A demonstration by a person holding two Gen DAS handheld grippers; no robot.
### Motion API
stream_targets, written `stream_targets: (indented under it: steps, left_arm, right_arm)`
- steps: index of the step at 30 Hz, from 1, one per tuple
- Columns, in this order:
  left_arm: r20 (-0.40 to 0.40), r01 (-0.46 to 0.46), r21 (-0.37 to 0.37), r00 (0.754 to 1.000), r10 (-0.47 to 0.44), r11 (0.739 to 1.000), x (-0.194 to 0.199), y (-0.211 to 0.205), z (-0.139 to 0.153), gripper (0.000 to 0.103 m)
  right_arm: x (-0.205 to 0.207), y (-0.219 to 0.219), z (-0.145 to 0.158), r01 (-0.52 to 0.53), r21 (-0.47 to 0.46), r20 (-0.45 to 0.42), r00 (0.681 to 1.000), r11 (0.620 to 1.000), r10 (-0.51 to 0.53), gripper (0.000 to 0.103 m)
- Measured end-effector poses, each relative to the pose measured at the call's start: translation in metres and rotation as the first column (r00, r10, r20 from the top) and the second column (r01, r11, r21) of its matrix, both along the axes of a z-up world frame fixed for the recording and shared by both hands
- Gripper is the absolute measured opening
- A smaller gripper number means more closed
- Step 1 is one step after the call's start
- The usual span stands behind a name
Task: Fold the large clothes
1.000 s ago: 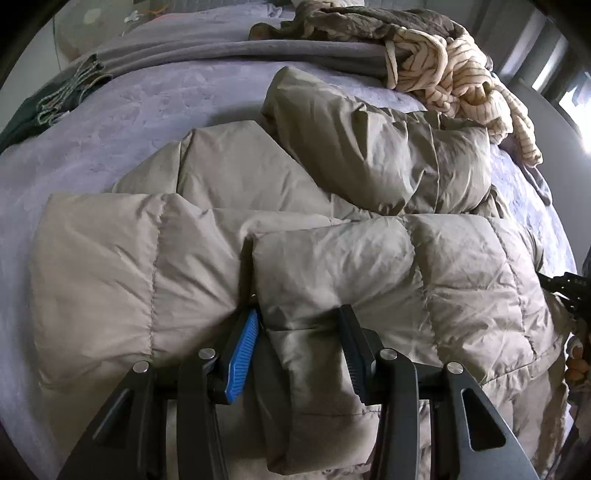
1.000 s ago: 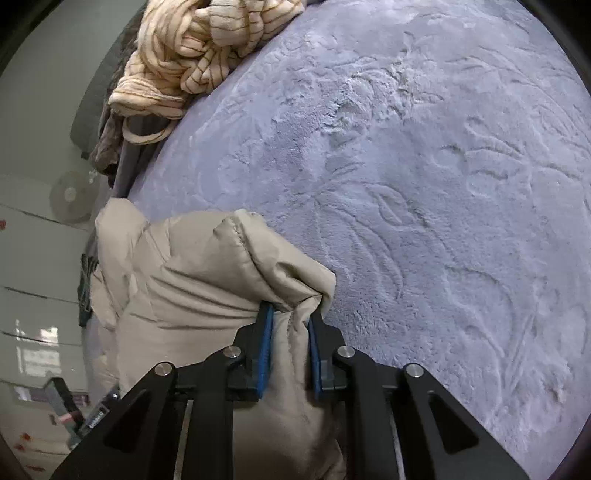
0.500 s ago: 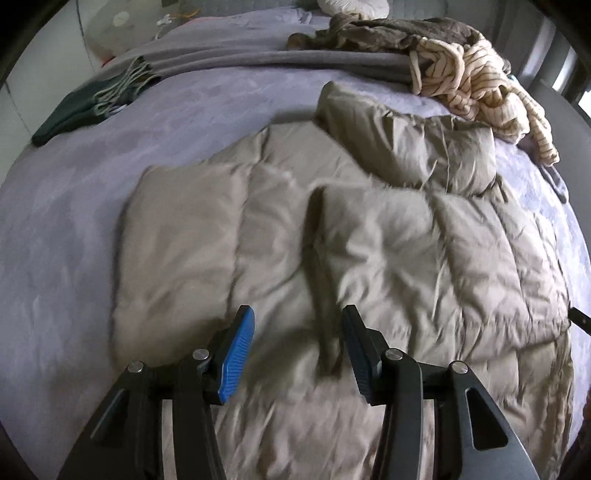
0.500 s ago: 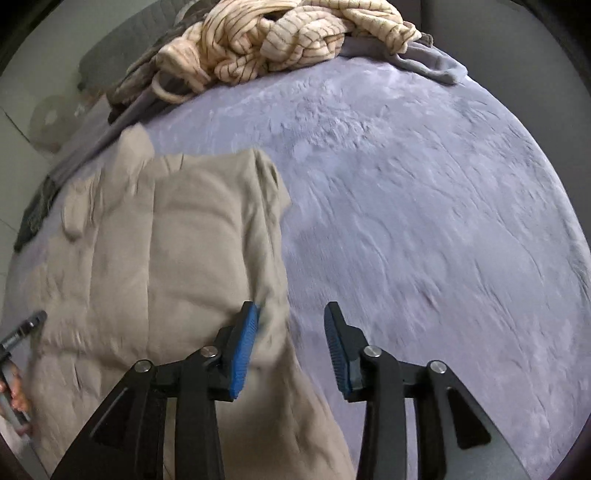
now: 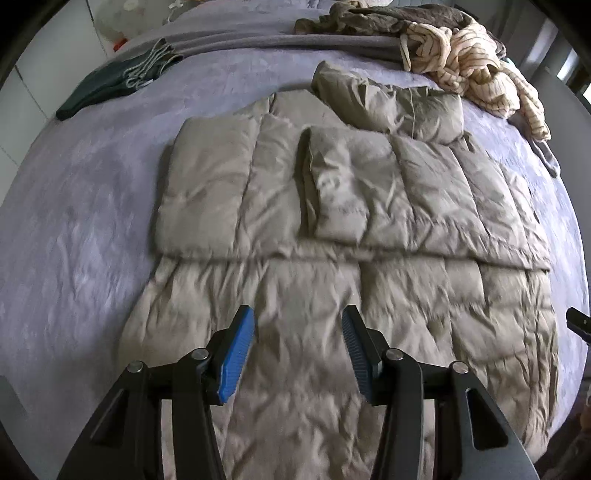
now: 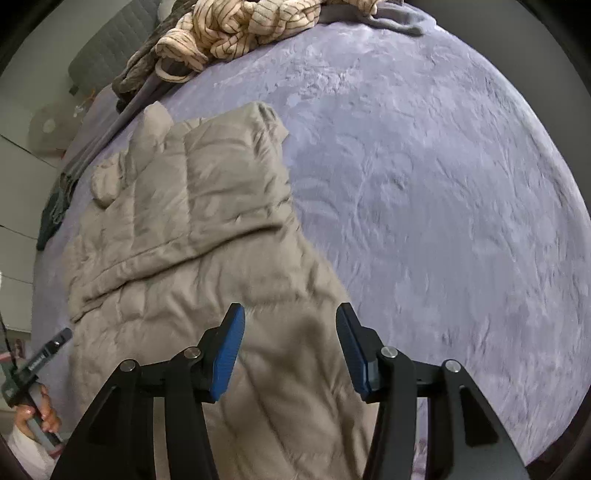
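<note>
A beige quilted puffer jacket lies spread on the purple bed cover, its sleeves folded across the body and the hood bunched at the far end. My left gripper is open and empty, hovering above the jacket's lower half. In the right wrist view the jacket lies to the left, and my right gripper is open and empty above the jacket's right edge. The other gripper shows at the left edge of the right wrist view, held in a hand.
A cream striped knit garment and a brown garment are piled at the far end of the bed. A dark green cloth lies far left. A grey blanket runs across the back. Bare purple cover lies right of the jacket.
My right gripper opened and let go of the jacket fold. Both grippers pulled back and up, so the whole jacket now shows lying flat.
</note>
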State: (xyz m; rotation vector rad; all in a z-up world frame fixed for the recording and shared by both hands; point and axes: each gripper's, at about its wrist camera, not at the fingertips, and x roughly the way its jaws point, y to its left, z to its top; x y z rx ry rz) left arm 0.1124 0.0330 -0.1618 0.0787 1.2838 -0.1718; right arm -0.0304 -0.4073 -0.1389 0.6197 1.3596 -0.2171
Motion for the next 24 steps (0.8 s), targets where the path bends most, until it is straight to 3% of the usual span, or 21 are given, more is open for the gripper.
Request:
stream_targets:
  steps: [1, 2, 7, 9, 13, 24]
  left_arm:
    - [0.004, -0.012, 0.001, 1.0, 0.012, 1.0, -0.004, 0.001, 0.003, 0.09]
    - [0.025, -0.03, 0.003, 0.999, 0.03, 1.0, -0.01, 0.003, 0.009, 0.096]
    - [0.023, -0.051, 0.011, 0.998, 0.051, 0.999, -0.03, 0.004, 0.019, 0.096]
    - [0.017, -0.048, 0.027, 0.999, 0.047, 0.999, -0.036, 0.001, 0.021, 0.102]
    - [0.028, -0.055, 0.076, 0.998, 0.053, 0.996, -0.051, -0.005, 0.025, 0.103]
    - [-0.049, -0.114, 0.041, 0.992, 0.116, 0.993, -0.076, 0.005, 0.023, 0.103]
  right_arm:
    - [-0.003, 0.002, 0.003, 0.002, 0.008, -0.003, 1.0, 1.0, -0.002, 0.057]
    - [-0.006, 0.004, 0.005, 0.002, 0.013, -0.003, 1.0, 1.0, -0.002, 0.059]
    - [-0.017, 0.01, 0.015, -0.004, 0.037, -0.004, 1.0, 0.999, 0.004, 0.064]
    - [-0.02, 0.012, 0.015, -0.008, 0.045, -0.014, 1.0, 0.999, 0.008, 0.064]
    - [-0.026, 0.018, 0.018, -0.028, 0.065, -0.02, 0.999, 0.997, 0.029, 0.065]
    - [-0.031, 0.04, 0.025, -0.095, 0.117, 0.006, 0.995, 0.989, 0.095, 0.08]
